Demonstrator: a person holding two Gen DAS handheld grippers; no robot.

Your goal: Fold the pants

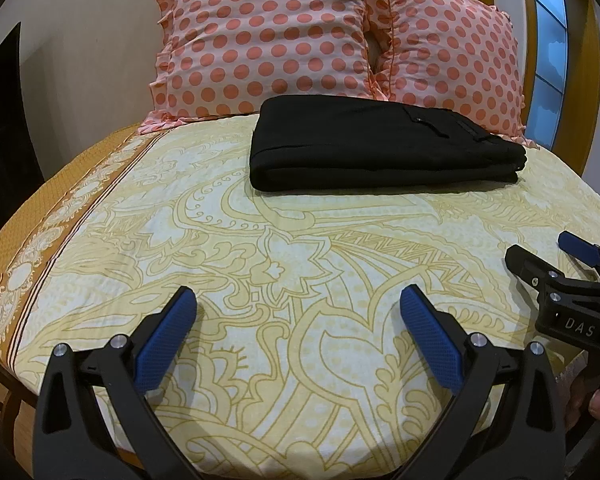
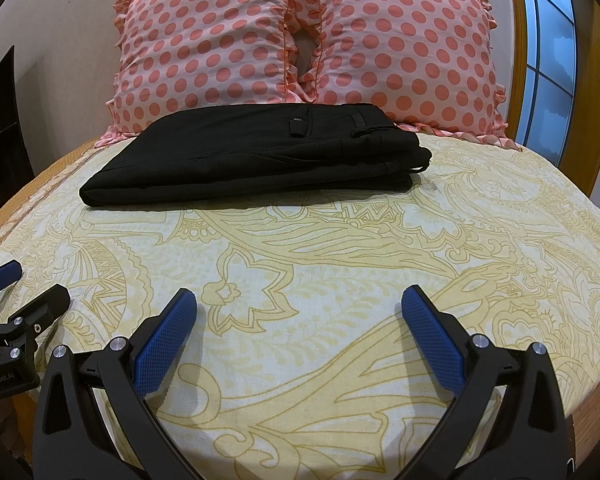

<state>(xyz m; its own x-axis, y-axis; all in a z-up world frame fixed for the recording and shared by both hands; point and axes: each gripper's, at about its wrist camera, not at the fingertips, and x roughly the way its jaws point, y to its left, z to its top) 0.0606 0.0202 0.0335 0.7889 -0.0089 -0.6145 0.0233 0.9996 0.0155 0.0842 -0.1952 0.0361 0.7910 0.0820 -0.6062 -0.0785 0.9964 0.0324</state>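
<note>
Black pants lie folded in a neat flat rectangle on the bed, just in front of the pillows; they also show in the right wrist view. My left gripper is open and empty, low over the sheet well short of the pants. My right gripper is open and empty, also near the bed's front edge. The right gripper shows at the right edge of the left wrist view, and the left gripper at the left edge of the right wrist view.
The bed sheet is cream with a yellow floral print and an orange border at the left. Two pink polka-dot pillows lean at the head. A window with a wooden frame is at the right.
</note>
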